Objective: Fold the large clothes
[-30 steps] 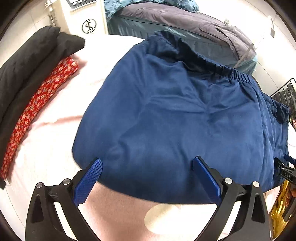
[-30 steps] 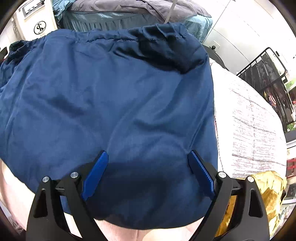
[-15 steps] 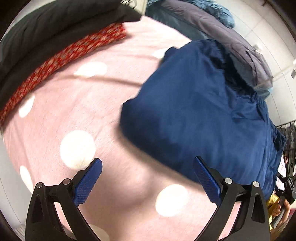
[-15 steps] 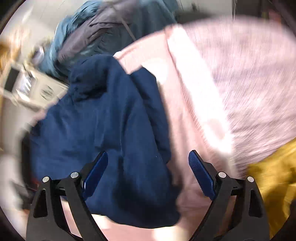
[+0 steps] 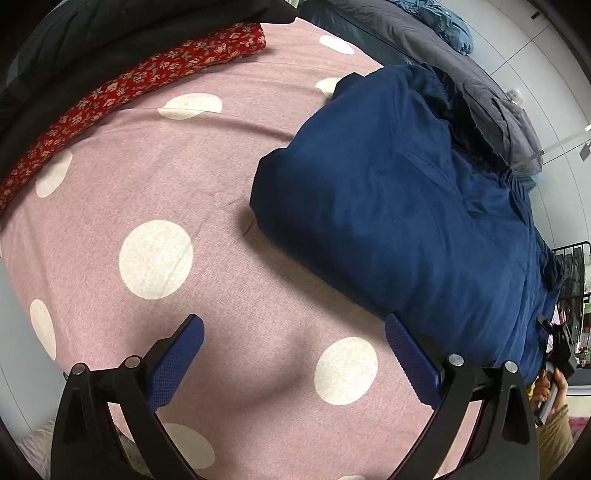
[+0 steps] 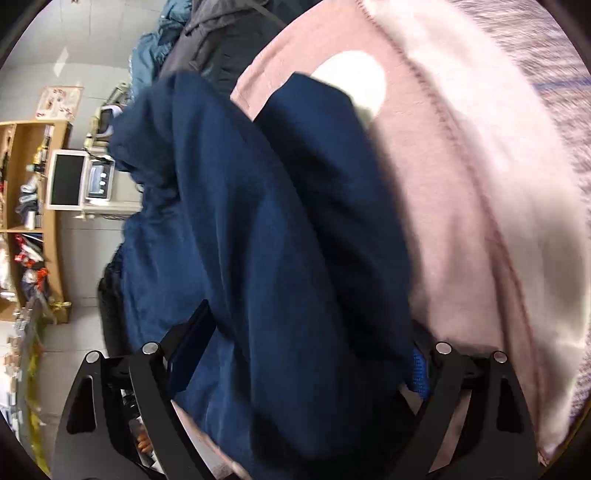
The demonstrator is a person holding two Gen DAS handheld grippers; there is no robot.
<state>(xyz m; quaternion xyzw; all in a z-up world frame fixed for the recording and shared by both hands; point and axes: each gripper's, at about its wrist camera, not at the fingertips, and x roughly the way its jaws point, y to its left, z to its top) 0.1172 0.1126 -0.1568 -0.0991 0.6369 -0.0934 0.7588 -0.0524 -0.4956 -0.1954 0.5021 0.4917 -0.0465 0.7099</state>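
A navy blue garment [image 5: 417,206] lies folded in a thick bundle on the pink dotted blanket [image 5: 207,173], its elastic waistband toward the far side. My left gripper [image 5: 295,350] hangs open over bare blanket just left of the bundle's near edge, its right finger [image 5: 406,354] close to the cloth. In the right wrist view the same navy garment [image 6: 280,236] fills the middle. My right gripper [image 6: 303,358] stands wide open astride the garment's end. Cloth bulges between the jaws and covers part of the right pad [image 6: 419,373].
A red floral cloth [image 5: 140,81] and black garments [image 5: 92,33] lie along the blanket's far left. A grey and blue bedding pile [image 5: 461,66] sits behind the bundle. A wooden shelf [image 6: 22,206] and a monitor [image 6: 66,179] stand beyond. A person's hand [image 5: 554,387] shows at the right edge.
My left gripper slid left off the navy garment onto bare blanket. My right gripper rolled sharply and sank to the garment's end, which now lies between its jaws.
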